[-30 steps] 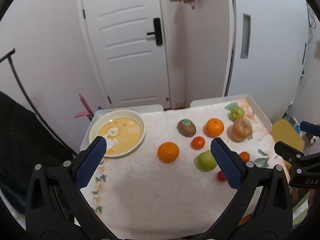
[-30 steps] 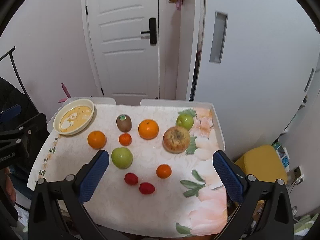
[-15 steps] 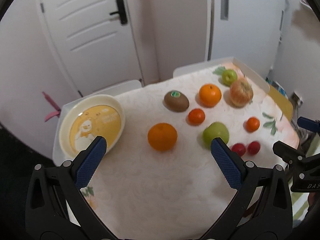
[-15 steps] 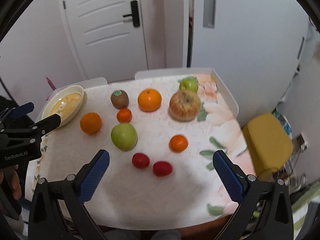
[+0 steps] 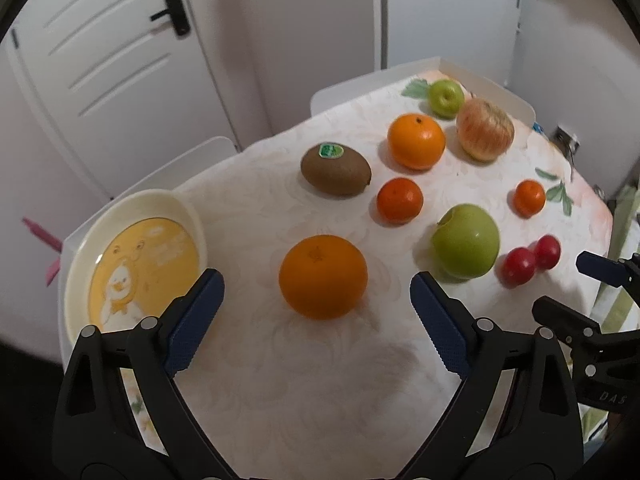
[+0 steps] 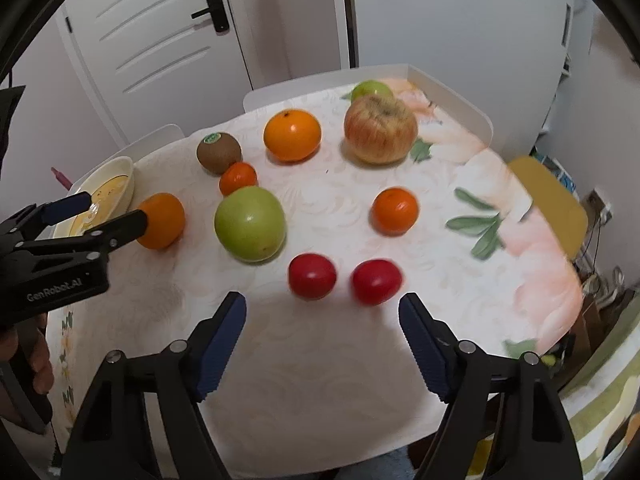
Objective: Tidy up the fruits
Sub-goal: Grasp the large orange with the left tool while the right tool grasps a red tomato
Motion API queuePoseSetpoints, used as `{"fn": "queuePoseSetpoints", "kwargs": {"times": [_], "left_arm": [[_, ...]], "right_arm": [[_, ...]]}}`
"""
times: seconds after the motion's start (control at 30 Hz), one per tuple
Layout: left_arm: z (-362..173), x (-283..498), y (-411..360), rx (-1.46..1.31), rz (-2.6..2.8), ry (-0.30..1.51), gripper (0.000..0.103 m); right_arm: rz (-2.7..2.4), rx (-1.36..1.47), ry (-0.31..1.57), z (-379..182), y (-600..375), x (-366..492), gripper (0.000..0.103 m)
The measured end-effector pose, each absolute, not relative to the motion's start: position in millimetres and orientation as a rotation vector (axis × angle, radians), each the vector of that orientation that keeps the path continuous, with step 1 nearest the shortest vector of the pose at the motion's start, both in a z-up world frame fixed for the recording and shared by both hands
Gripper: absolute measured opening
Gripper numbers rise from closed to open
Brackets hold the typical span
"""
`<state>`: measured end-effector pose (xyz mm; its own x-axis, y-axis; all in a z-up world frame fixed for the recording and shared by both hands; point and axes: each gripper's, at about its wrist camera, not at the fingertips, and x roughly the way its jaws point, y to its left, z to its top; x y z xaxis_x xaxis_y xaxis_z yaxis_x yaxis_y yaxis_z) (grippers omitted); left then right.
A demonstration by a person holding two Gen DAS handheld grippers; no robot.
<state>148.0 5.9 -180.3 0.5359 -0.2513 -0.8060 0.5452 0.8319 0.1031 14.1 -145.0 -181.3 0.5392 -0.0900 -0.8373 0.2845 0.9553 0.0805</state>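
**A:** What lies nearest your left gripper?

**B:** Bare white cloth on the table, near its front edge. Your blue fingers stand spread and are closing, with nothing pressed between them. Just past the fingertips, centred on the gap but not touching either pad, sits a large orange. To its left, at the table's left edge, your left fingertip overlaps a cream plate with a yellow cartoon print.

**A:** And beyond that orange?

**B:** To the right is a big green apple, then two red cherry tomatoes touching each other near the right edge. Further back come a small tangerine and a kiwi with a green sticker. Behind those sit a second orange and a striped red-yellow apple. A small green apple lies at the far right corner. Another small tangerine sits toward the right edge.

**A:** Where is your right gripper?

**B:** Over the front edge, jaws parted and closing, holding nothing. The two tomatoes lie just beyond its fingertips, side by side, within the width of the gap but untouched. The big green apple is behind them to the left. The small tangerine is behind to the right. Your left gripper shows at the left edge, its tips flanking the large orange.
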Motion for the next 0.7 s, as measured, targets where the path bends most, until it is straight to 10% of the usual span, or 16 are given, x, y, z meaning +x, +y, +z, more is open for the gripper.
{"fn": "queuePoseSetpoints", "kwargs": {"times": [0.7], "left_arm": [[-223,174,2,0.384,-0.579,0.973,0.064]], "right_arm": [[-0.294,0.253,1.011,-217,-124,37,0.057]]}}
